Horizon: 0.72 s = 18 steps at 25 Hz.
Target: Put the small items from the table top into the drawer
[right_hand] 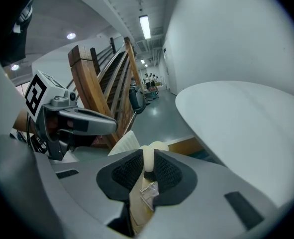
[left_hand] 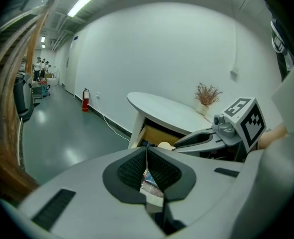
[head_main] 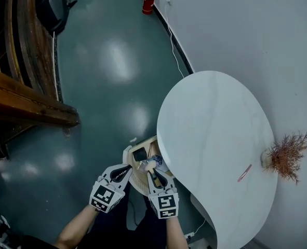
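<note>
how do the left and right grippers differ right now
The right gripper is clamped on a small cream piece; the left gripper has its jaws together with nothing between them. In the head view the right gripper sits close beside the white table, while the left gripper is farther out from it. Both point down toward the open drawer.
</note>
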Motion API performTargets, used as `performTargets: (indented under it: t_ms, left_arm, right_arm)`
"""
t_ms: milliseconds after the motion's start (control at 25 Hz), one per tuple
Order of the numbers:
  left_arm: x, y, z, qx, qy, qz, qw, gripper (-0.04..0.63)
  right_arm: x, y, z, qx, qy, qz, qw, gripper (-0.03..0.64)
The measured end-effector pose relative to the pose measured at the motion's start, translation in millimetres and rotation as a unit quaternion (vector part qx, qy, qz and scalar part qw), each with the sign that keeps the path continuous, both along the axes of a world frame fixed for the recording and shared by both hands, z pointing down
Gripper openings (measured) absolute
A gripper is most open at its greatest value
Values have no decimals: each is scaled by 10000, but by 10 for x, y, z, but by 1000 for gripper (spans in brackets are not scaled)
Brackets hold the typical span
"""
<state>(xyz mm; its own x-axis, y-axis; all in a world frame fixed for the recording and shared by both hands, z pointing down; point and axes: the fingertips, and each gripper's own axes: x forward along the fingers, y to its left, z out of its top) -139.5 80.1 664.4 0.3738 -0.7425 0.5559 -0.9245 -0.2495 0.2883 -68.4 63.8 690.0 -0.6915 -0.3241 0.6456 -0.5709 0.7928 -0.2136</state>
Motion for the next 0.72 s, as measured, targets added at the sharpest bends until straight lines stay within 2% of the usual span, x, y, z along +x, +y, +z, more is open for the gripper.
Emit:
performTargets:
  t_ms: [720]
  left_arm:
    - [-57,34,249,84,55,-77,9999,25]
  right_arm:
    - [-147,-48,679,-113,286,-367,9989,83]
